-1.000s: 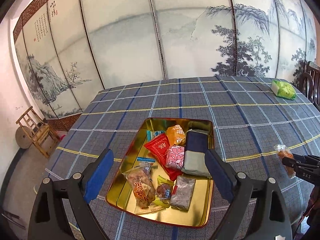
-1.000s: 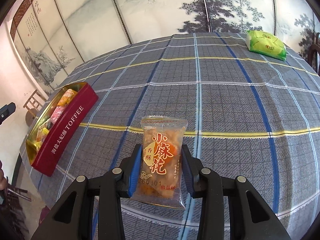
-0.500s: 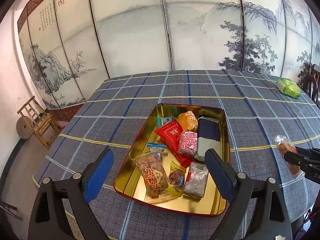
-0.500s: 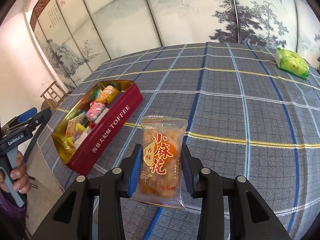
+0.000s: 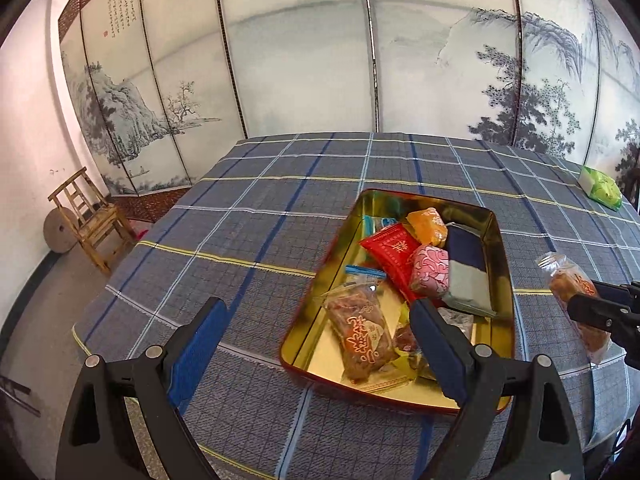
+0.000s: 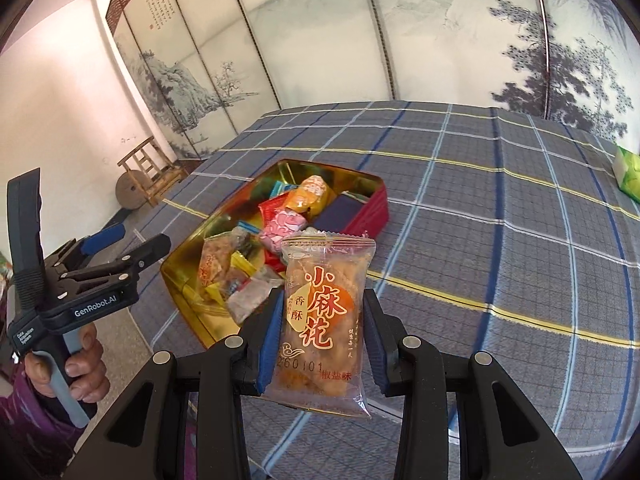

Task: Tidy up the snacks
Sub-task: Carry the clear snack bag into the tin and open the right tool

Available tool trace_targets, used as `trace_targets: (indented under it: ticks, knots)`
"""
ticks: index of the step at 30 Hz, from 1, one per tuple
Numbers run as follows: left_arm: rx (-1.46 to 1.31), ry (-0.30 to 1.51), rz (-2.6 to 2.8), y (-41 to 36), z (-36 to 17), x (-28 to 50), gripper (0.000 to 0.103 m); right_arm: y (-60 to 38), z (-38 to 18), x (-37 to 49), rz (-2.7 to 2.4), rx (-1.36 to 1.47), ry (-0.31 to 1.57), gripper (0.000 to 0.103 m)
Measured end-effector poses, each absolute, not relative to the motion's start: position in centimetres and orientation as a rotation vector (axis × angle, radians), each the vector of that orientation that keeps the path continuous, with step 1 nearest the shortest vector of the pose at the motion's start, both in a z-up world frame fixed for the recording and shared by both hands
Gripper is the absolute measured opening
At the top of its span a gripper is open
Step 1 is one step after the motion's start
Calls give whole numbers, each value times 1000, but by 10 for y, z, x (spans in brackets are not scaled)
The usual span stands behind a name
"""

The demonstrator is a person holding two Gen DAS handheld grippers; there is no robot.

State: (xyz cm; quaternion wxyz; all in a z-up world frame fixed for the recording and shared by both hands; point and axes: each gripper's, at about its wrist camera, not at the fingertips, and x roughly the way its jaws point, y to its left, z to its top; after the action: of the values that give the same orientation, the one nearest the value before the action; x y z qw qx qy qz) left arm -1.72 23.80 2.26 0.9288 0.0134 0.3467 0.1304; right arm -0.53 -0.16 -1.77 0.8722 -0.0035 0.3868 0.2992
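A red toffee tin with a gold inside (image 5: pixel 498 240) (image 6: pixel 372 206) sits on the plaid table and holds several wrapped snacks. My right gripper (image 6: pixel 320 332) is shut on a clear packet of fried twist snack (image 6: pixel 324 312) with red characters, held above the table's near edge, right of the tin. The packet also shows in the left wrist view (image 5: pixel 576 296). My left gripper (image 5: pixel 316 344) is open and empty, held above the tin's near left corner; it shows in the right wrist view (image 6: pixel 132 246) at the left.
A green snack packet (image 5: pixel 602 188) (image 6: pixel 628 174) lies at the table's far right. A wooden chair (image 5: pixel 90 216) and a round stone stand on the floor at the left. A painted folding screen stands behind the table.
My right gripper has swung left with the packet, bringing the tin near its centre of view. My left gripper has shifted left, so the tin now lies to its right.
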Motion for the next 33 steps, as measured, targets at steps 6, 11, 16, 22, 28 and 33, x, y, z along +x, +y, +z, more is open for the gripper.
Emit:
trace_targets:
  ticks: [6,11,16,22,28,33]
  knots:
    - [5,720,305,257,17,-23,91,36,-14,-1,681,-36,807,39]
    - [14,713,316,260,17,-24,91,66,-14,6,721,-58,810,39]
    - [20,709,312,262,17,-25,91,93,-20,14,744,-71,820,39]
    - [12,712,312,266,16,-25,91,115,-29,23,754,-76,834,39]
    - [-1,719,311,274,12,-22,91,128,-37,33,746,-77,847,39]
    - [-6,727,302,277,8,-17,91,135,-45,41,733,-75,859,39]
